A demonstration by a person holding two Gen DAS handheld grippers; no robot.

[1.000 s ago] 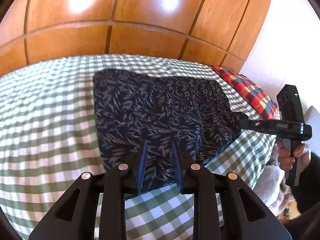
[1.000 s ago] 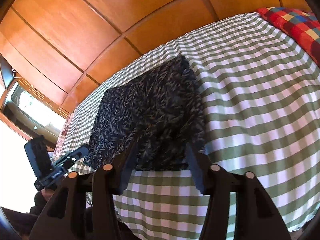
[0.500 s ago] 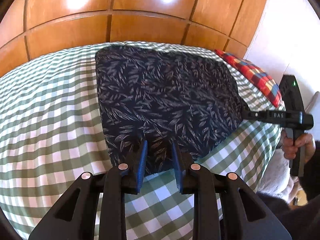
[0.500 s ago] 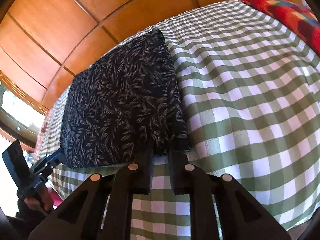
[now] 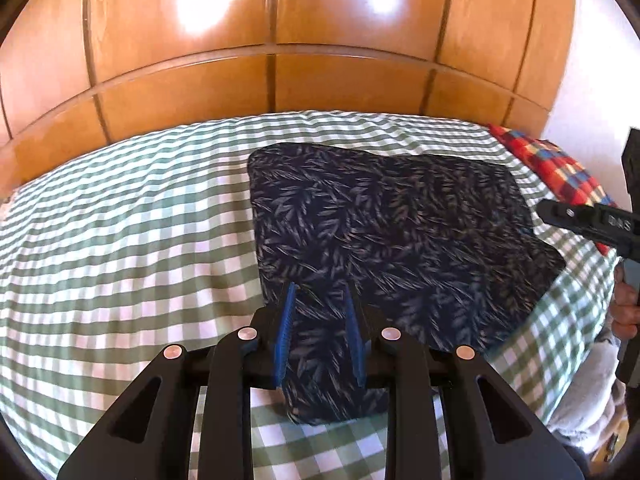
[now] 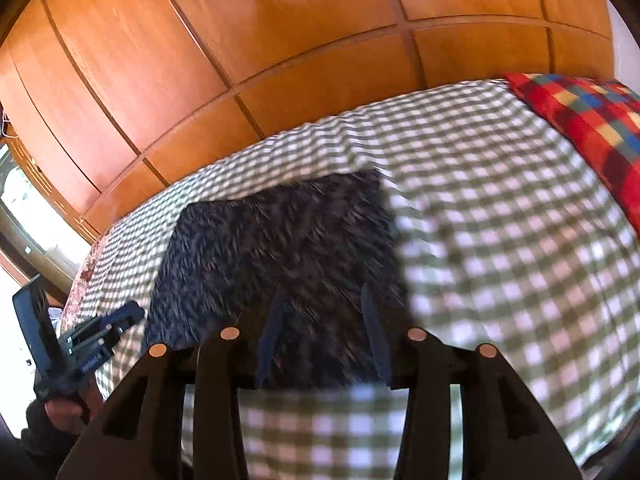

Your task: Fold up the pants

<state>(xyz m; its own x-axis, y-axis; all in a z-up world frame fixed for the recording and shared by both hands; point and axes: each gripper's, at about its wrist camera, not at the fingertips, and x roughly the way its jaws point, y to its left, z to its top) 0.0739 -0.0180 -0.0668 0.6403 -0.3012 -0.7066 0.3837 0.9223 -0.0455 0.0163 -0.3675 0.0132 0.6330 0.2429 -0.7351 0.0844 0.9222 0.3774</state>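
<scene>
Left tool (image 5: 320,336) pinches the pants (image 5: 392,240) near corner; right tool (image 6: 324,336) opening, cloth between, apparently unpressed; we should lift both corners evenly, keep edges aligned on bed (image 5: 120,240).

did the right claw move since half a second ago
Yes. The right claw, opening, pulled back from the dark leaf-print pants, whose near edge sits lower against the wooden wardrobe.

text: "DAS", partly legible | on: right hand-held gripper (image 5: 538,210) body | other lettering: unreadable
</scene>
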